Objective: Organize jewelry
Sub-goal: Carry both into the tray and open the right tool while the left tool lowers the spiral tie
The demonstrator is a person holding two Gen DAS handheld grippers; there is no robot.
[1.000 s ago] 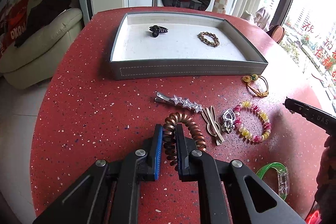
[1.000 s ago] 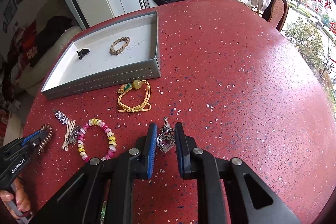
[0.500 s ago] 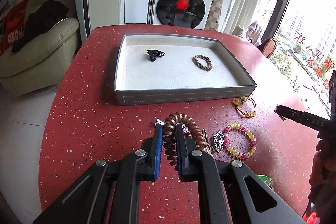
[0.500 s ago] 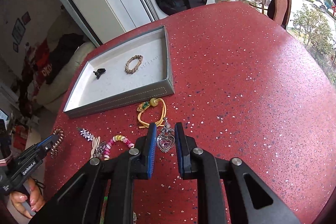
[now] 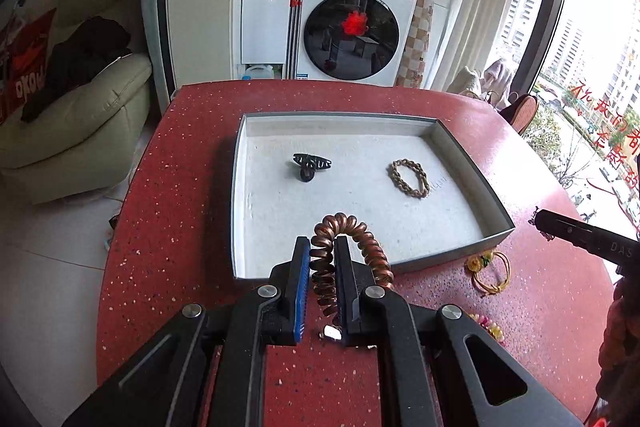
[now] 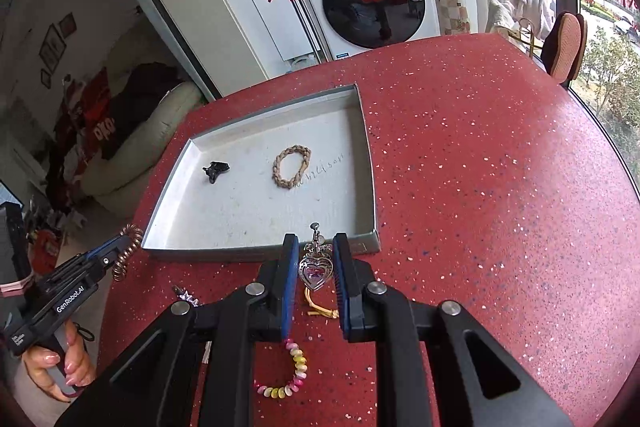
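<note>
Red desk (image 5: 168, 227) carries a grey tray (image 5: 460, 151), open side up, with a black hair clip (image 5: 310, 165) and a braided bracelet (image 5: 408, 177) already lying inside, well apart. Left gripper (image 5: 323, 259) is clenched on a copper spiral hair tie (image 5: 360, 239), its loop hanging over the tray's near edge, tray floor straight ahead and below. Right gripper (image 6: 316, 259) grasps a heart pendant (image 6: 317, 271), held just short of the tray's near right corner. Left is nearer to a drop, probably first. Yellow cord bracelet (image 5: 490, 269) and bead bracelet (image 6: 294, 373) wait on the desk.
</note>
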